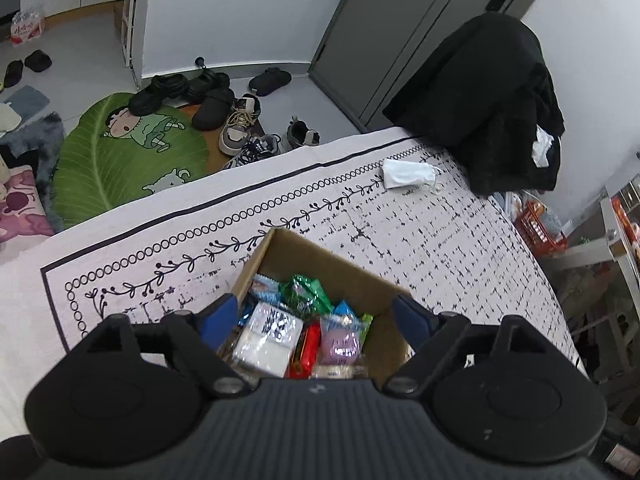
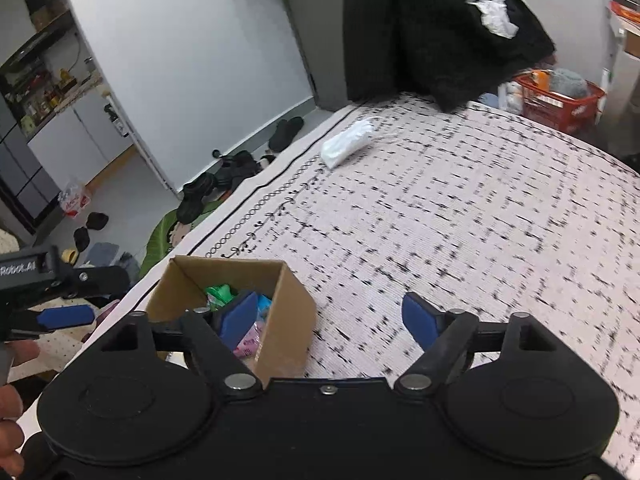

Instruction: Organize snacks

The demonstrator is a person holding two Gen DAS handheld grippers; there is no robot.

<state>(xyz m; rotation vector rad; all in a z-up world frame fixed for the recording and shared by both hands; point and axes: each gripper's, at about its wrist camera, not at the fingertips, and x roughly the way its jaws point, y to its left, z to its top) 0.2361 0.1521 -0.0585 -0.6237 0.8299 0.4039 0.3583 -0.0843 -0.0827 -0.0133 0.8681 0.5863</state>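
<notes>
Cardboard forms the open box (image 1: 344, 276) that sits on the patterned white-and-black cloth (image 1: 440, 240), near the cloth's bordered edge, and the snacks are inside it: a white packet (image 1: 268, 336), a green foil packet (image 1: 304, 292), a red wrapper (image 1: 306, 350), a pale purple packet (image 1: 340, 344) and a few blue-edged ones, piled loosely rather than in rows. The box keeps them together in one place, which is presumably the point of the job.

From its own camera the left gripper (image 1: 316, 316) hovers right over the box with its blue pads spread, one at each side wall; nothing is between them and neither visibly presses on the cardboard, so it is released. Seen from the right wrist, that same tool sits at the far left, with a hand (image 2: 10, 408) behind it.

The right gripper (image 2: 332, 316) also stands wide (its jaws empty). Its left pad hangs over the box's open top while its right pad is out over bare cloth, so it straddles the box's right wall without touching it, as far as can be told. That straddle probably suits either lifting the box by its wall or reaching in.

Elsewhere on the cloth lie a folded white mask (image 1: 408, 174) and a black coat (image 1: 488, 108), both well apart from the box.
</notes>
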